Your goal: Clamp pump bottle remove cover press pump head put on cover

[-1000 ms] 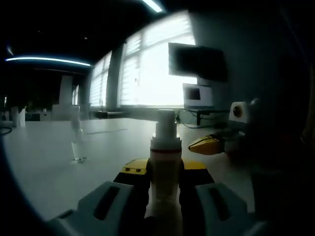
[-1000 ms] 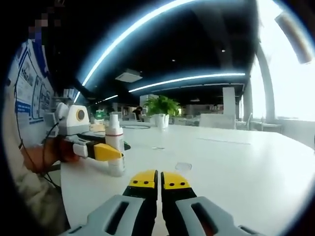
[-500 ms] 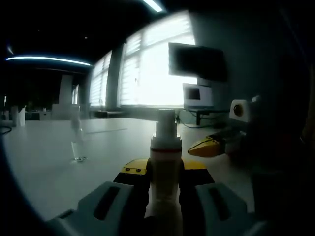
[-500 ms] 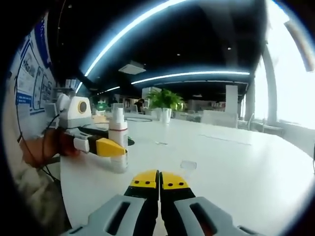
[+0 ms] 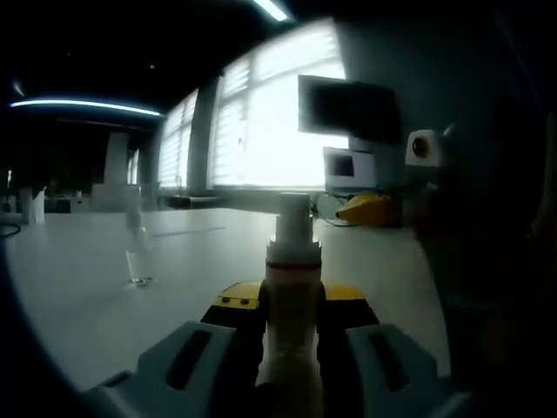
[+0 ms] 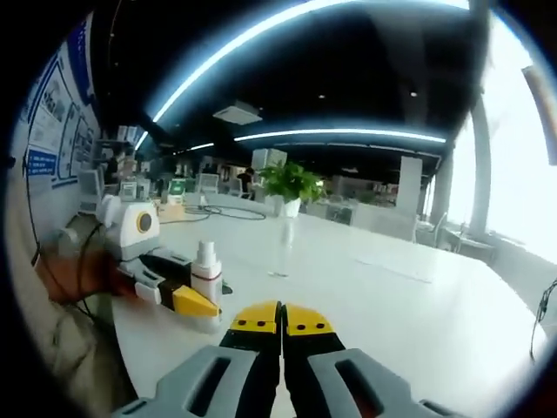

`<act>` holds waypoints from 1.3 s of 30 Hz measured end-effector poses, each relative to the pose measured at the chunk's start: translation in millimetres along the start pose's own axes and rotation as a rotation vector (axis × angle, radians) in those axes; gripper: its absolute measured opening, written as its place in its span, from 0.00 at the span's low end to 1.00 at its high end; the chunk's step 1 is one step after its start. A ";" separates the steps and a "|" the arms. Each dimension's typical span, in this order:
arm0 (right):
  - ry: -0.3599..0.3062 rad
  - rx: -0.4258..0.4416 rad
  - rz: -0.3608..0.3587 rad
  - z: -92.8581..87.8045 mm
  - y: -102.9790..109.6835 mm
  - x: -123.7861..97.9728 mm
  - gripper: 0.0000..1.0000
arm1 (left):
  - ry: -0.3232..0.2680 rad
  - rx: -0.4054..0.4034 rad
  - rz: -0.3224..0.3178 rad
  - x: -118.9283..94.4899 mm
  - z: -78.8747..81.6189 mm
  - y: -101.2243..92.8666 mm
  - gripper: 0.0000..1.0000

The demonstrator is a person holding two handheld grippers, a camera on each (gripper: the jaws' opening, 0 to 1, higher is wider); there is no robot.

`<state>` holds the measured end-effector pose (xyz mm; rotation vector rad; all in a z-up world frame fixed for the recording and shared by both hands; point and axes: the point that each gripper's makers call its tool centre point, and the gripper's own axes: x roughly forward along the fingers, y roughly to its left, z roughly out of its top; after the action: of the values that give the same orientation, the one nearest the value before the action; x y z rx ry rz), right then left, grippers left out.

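I am holding the pump bottle (image 5: 293, 322) with my left gripper (image 5: 291, 335), the two jaws pressing its white body from both sides just below the collar. The bottle is standing upright on the white bench (image 5: 78, 296), and its pump head (image 5: 293, 218) is standing bare above the jaws. A clear cover (image 5: 137, 252) is standing upright on the bench, well apart to the left in the left gripper view. My right gripper (image 6: 280, 324) is hanging in the air above the bench with its yellow tips pressed together and holding nothing; in the right gripper view the bottle (image 6: 206, 287) is sitting low on the left. I am judging the bottle as light, stiff plastic and a little slippery, so the body grip is the good place. The cover is looking thin and easy to tip; I would be taking it around its sides.
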<state>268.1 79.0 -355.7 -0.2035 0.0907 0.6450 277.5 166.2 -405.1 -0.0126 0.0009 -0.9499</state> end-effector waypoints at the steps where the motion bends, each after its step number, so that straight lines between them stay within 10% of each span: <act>1: 0.000 -0.007 -0.002 3.3 -0.5 -1.0 0.00 | 0.000 0.000 0.000 0.0 -0.1 -0.1 0.13; 39: 0.282 -0.388 0.180 59.6 26.1 14.5 0.00 | 0.008 -0.003 -0.001 -0.8 -1.0 -1.0 0.13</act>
<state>265.1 120.8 -303.8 -0.6667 0.2577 0.8072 276.2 166.3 -406.1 -0.0117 0.0094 -0.9509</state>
